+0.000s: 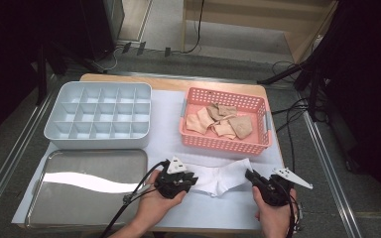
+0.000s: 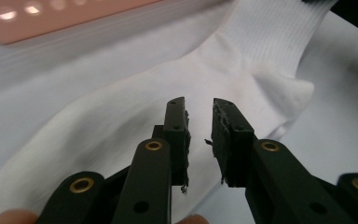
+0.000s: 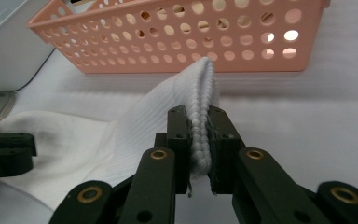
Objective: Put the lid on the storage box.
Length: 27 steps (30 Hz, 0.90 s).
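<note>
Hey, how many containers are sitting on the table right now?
3: a grey divided organizer box at back left, a pink perforated basket at back right holding beige socks, and a metal tray at front left.

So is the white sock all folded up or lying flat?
Mostly flat. The white sock lies spread on the table, while the right gripper pinches its ribbed cuff, lifting that end.

left gripper (image 2: 199, 135) jaws slightly apart; right gripper (image 3: 199, 140) jaws clamped together.
</note>
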Available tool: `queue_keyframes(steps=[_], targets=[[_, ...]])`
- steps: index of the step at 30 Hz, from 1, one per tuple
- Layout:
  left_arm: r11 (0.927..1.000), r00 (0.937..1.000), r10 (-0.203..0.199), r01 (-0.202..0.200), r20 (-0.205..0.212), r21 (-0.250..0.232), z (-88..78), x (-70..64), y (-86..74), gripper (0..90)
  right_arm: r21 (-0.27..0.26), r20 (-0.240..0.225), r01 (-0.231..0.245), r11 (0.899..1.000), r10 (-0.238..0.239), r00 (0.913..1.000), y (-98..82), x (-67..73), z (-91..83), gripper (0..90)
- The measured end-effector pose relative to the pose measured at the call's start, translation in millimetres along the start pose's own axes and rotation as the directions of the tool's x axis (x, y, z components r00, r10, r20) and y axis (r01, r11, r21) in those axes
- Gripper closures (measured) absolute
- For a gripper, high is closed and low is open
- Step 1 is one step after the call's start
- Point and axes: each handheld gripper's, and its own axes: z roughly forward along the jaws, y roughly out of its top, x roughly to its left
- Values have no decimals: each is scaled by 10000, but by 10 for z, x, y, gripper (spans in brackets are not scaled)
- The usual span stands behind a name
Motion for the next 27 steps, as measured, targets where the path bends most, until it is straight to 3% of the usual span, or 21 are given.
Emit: queue_keyframes(steps=[2,6,7,13,18,22,23,27], targets=[[9997,9993,-137,131,336,186,143,-70,76,775,-34,-90,-34,10000,34,10000,10,6,-2,816],[9987,9989,-164,143,429,489,288,-132,118,805,-120,-291,-171,9998,168,9994,35,23,-23,816],[9973,9997,63,-81,256,729,358,-175,111,823,-183,-354,-112,9998,105,9993,45,25,-31,816],[9967,9998,-86,72,172,805,377,-155,118,898,-433,-465,-99,9990,78,9989,128,88,-85,824],[9963,9996,-153,134,217,854,368,-165,124,887,-572,-792,-29,9984,-17,9969,200,225,-118,824],[9980,9988,-332,311,371,555,288,-153,136,802,-668,-588,379,9970,-419,9974,249,380,-137,824],[9984,9971,-535,524,535,220,149,-105,149,797,-685,-564,413,9968,-452,9974,257,414,-138,824],[9977,9981,-563,571,241,-369,-184,73,144,782,-635,-545,741,9952,-776,9955,270,546,-118,823]])
